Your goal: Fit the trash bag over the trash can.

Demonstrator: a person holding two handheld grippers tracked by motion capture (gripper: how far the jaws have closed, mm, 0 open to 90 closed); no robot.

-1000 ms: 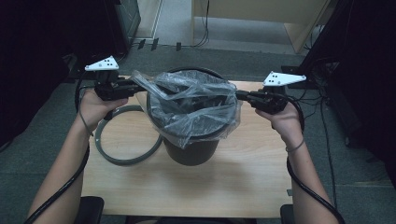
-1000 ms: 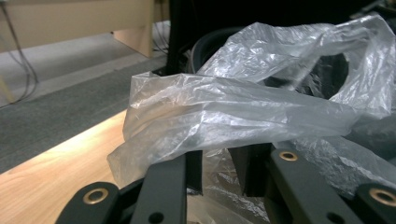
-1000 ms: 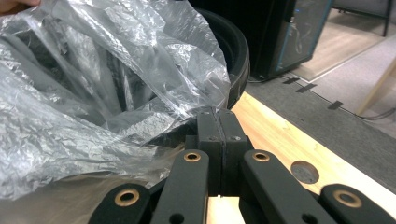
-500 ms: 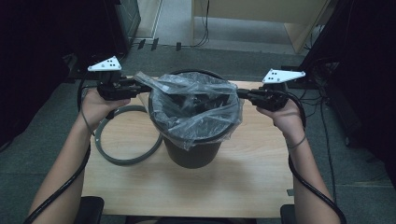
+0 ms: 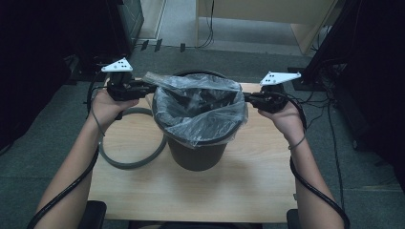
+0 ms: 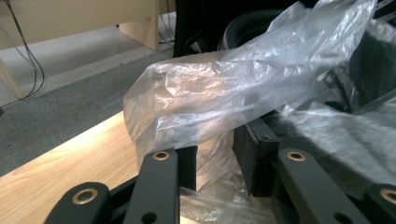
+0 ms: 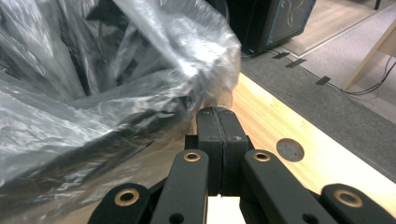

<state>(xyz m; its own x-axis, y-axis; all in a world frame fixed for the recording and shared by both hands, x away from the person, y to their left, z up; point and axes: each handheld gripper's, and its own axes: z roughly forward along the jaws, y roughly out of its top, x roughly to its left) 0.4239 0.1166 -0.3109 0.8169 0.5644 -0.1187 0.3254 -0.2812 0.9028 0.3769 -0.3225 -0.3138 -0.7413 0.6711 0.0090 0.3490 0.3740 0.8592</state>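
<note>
Since the earlier frames, the clear plastic bag (image 5: 200,107) has been drawn lower over the rim of the dark bin (image 5: 197,151), and both hands have been brought slightly down. Beyond the bin, grey carpet, trailing cables and the legs of pale wooden furniture are seen, with dark equipment at both sides. A light wooden tabletop (image 5: 248,181) carries the bin at its middle. A grey ring (image 5: 125,160) is laid flat just left of the bin, partly hidden behind it. The left hand-held gripper (image 6: 215,156) is shown with jaws apart, lately closing, bag film lying between them. The right hand-held gripper (image 7: 218,122) is clamped tight on the bag's edge.
</note>
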